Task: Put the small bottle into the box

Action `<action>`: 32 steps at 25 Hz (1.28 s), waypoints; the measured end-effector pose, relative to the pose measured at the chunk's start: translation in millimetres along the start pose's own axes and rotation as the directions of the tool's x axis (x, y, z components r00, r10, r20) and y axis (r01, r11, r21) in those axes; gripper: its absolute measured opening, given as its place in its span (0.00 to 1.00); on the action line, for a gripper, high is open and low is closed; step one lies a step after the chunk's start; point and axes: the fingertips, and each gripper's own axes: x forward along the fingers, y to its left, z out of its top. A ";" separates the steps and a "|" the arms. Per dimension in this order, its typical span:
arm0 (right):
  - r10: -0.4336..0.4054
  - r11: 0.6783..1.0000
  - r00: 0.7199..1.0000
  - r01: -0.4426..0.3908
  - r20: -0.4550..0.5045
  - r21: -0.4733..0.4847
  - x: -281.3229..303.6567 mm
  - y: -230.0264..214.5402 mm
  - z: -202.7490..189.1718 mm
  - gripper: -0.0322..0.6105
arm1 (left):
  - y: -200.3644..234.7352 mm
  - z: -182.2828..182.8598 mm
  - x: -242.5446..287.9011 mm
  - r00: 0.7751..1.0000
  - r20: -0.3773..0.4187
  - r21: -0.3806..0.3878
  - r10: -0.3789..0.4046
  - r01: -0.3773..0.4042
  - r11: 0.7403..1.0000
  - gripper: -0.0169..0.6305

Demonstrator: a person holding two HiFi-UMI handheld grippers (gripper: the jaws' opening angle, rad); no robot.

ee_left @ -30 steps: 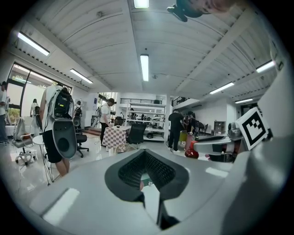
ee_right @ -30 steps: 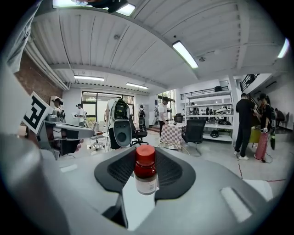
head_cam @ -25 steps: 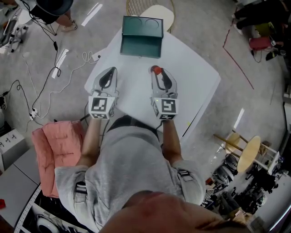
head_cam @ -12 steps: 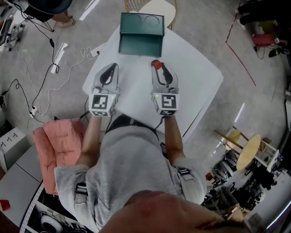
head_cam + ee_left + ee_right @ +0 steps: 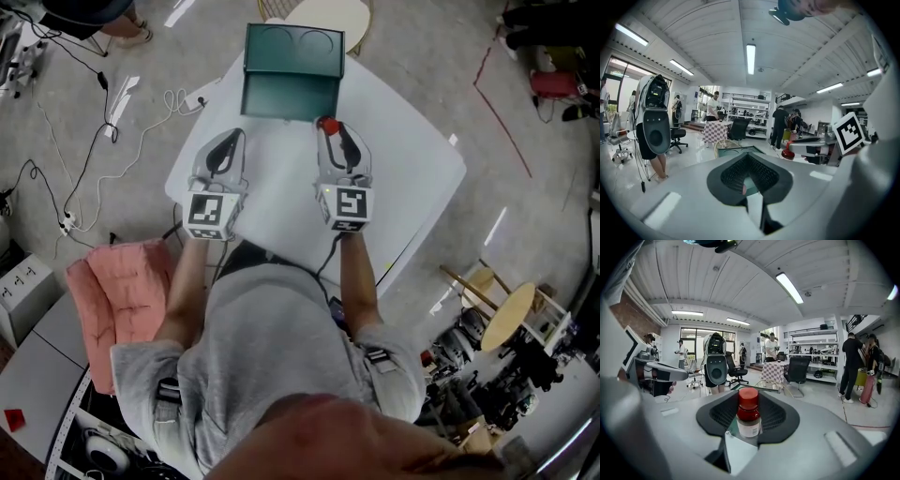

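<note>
A small brown bottle [image 5: 327,125] with a red cap and white label stands upright between the jaws of my right gripper [image 5: 334,138], which is shut on it. The right gripper view shows the bottle [image 5: 748,417] held at its body between the dark pads. The dark green box [image 5: 292,70] sits open at the far edge of the white table [image 5: 412,169], just beyond the bottle. My left gripper [image 5: 225,150] hovers over the table left of the right one. Its jaws stand a little apart with nothing between them [image 5: 749,180].
A round wire stool [image 5: 323,14] stands behind the box. Cables [image 5: 94,141] trail over the floor at the left, by a pink cushion [image 5: 117,309]. A wooden stool [image 5: 506,314] stands at the lower right. A person [image 5: 84,14] stands at the top left.
Both grippers have moved forward over the table toward the green box. The bottle has travelled with the right gripper and now sits close to the box's front edge.
</note>
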 end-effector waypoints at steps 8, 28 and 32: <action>-0.001 1.000 0.999 0.002 -0.043 0.024 32.2 -17.5 -22.8 0.26 | 8.2 -23.2 28.1 0.998 -0.054 -0.026 0.009 -0.010 1.000 0.04; -0.007 0.996 0.995 0.016 -0.101 0.090 63.3 -45.8 -62.8 0.26 | 3.6 -56.1 64.5 0.992 -0.128 -0.055 -0.012 0.005 0.998 0.04; -0.004 0.995 0.993 0.015 -0.115 0.097 66.5 -47.1 -70.2 0.26 | 4.5 -56.3 68.0 0.991 -0.133 -0.054 -0.013 0.006 0.999 0.04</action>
